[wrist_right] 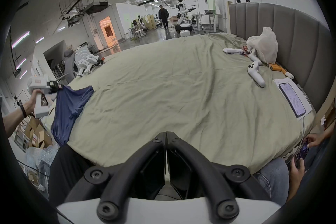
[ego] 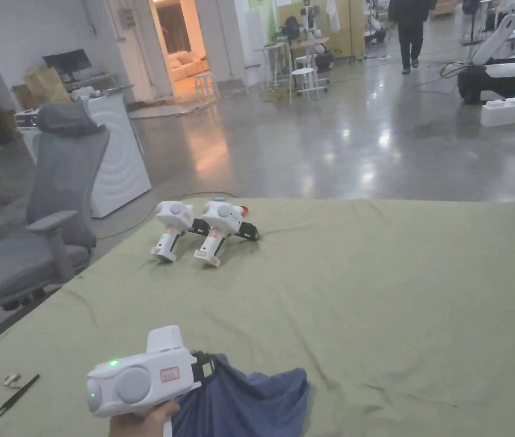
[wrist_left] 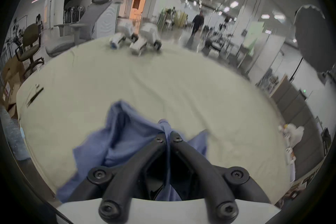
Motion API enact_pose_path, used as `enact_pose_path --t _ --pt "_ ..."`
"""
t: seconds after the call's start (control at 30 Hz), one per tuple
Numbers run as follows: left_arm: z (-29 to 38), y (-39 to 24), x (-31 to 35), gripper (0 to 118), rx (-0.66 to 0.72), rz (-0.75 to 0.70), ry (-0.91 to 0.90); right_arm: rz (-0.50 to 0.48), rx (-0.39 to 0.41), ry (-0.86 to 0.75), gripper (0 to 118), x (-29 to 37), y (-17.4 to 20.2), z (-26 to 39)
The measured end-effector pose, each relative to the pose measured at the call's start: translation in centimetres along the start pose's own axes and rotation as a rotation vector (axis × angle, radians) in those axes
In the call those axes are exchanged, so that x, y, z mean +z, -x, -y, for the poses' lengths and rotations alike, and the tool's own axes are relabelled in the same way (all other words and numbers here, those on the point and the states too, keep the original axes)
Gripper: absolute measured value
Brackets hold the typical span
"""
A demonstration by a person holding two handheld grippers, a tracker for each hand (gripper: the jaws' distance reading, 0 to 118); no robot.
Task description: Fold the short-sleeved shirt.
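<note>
Shirt: the blue short-sleeved shirt (ego: 250,398) sits bunched at the near left edge of the bed, part lifted, part draped over the edge toward the floor, as the right gripper view (wrist_right: 69,106) shows. Not yet spread; no fold begun.

Left gripper: the left gripper (wrist_left: 166,134) has its jaws closed together with a pinch of blue cloth clamped between them. A hand (ego: 142,421) holds it low at the bed's near edge.

Right gripper: the right gripper (wrist_right: 165,135) has its jaws brought fully together with nothing between them; it hangs above the near edge of the bed, well apart from the shirt.

Step in hand: judged to be carrying the shirt onto the bed for laying out.

Advice on the step: bring the garment toward the open middle of the sheet, take a second point with the free gripper at a shoulder or hem corner, and draw the two apart so the cloth falls flat before any fold.

Fabric: thin, soft, limp knit by the look of it; hangs in deep loose folds. Which part is pinched cannot be told, as the left gripper view is blurred.

Sheet: the pale green bed sheet (ego: 392,296) is matt, lightly creased, broad and flat.

Other items: two spare grippers (ego: 205,227) lie at the far left; black tweezers (ego: 14,396) near the left edge.
</note>
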State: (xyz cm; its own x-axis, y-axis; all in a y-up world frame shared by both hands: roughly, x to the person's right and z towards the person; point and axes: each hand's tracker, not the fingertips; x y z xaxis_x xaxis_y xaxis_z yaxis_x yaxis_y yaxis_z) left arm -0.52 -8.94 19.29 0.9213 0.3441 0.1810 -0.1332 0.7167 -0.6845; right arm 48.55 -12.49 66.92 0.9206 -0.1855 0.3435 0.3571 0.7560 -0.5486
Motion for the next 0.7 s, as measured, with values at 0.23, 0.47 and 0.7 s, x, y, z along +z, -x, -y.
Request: enact_pose_path --t 0.23,0.47,0.7 --pt "-5.8 -15.6 2.9 0 -0.279 0.206 -0.147 0.032 -0.068 -0.051 0 2.9 -2.7 1.5" --pt "3.4 -33.6 -2.3 0 -0.567 0.485 0.028 0.145 -0.210 -0.109 0 5.9 -6.1 3.9" --pt "22.8 -46.1 -2.2 0 -0.724 0.864 0.316 0.248 -0.272 -0.110 0 9.1 -8.0 6.0"
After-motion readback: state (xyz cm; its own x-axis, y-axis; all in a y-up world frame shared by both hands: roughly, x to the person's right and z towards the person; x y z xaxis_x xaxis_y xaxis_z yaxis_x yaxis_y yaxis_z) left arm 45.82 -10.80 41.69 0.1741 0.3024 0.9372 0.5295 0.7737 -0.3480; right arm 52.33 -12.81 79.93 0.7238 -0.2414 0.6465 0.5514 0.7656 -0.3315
